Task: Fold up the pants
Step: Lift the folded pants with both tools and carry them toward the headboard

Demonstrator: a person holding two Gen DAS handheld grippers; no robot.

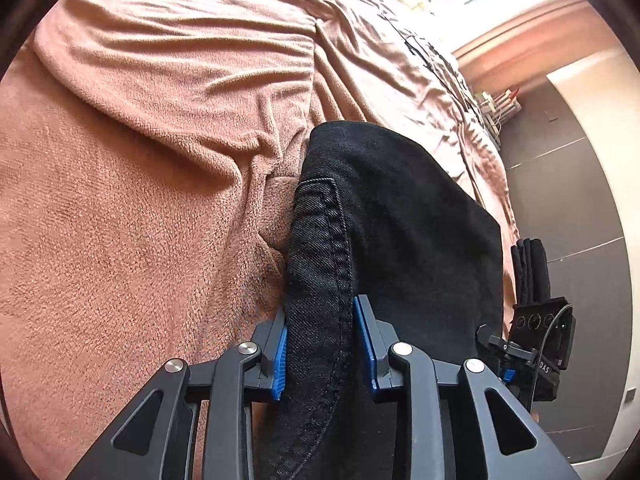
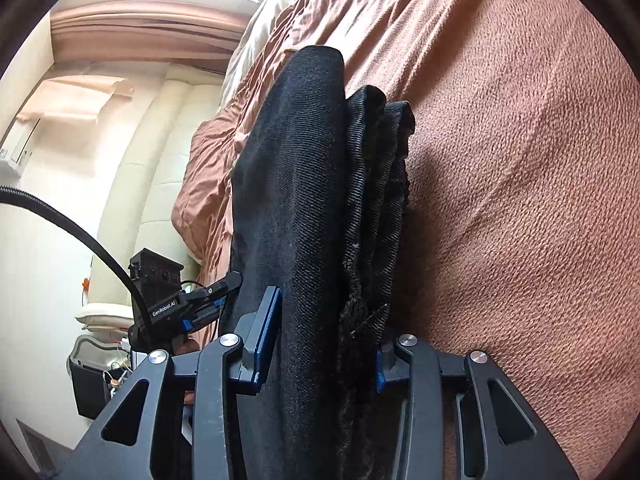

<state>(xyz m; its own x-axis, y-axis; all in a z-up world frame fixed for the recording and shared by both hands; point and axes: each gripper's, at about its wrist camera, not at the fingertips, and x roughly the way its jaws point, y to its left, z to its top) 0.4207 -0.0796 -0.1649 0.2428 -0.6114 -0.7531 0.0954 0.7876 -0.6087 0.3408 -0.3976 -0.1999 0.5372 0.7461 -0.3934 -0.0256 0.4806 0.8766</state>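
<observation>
Black denim pants (image 1: 400,208) lie folded into a thick bundle over a brown fleece blanket (image 1: 140,200). In the left wrist view my left gripper (image 1: 322,344) is shut on a stitched hem edge of the pants, with the blue pads (image 1: 280,356) pressed against the cloth on both sides. In the right wrist view the pants (image 2: 296,160) stand as several stacked layers, and my right gripper (image 2: 322,352) is shut on that bundle above the blanket (image 2: 520,200). The pad on the right-hand side is mostly hidden by cloth. Each gripper's body shows at the edge of the other's view.
The bed's edge drops to a dark tiled floor (image 1: 580,200) on the right of the left wrist view. A cream padded headboard (image 2: 160,140), a black cable (image 2: 80,232) and a dark bin (image 2: 88,380) are on the left of the right wrist view. Rumpled bedding (image 1: 360,40) lies farther back.
</observation>
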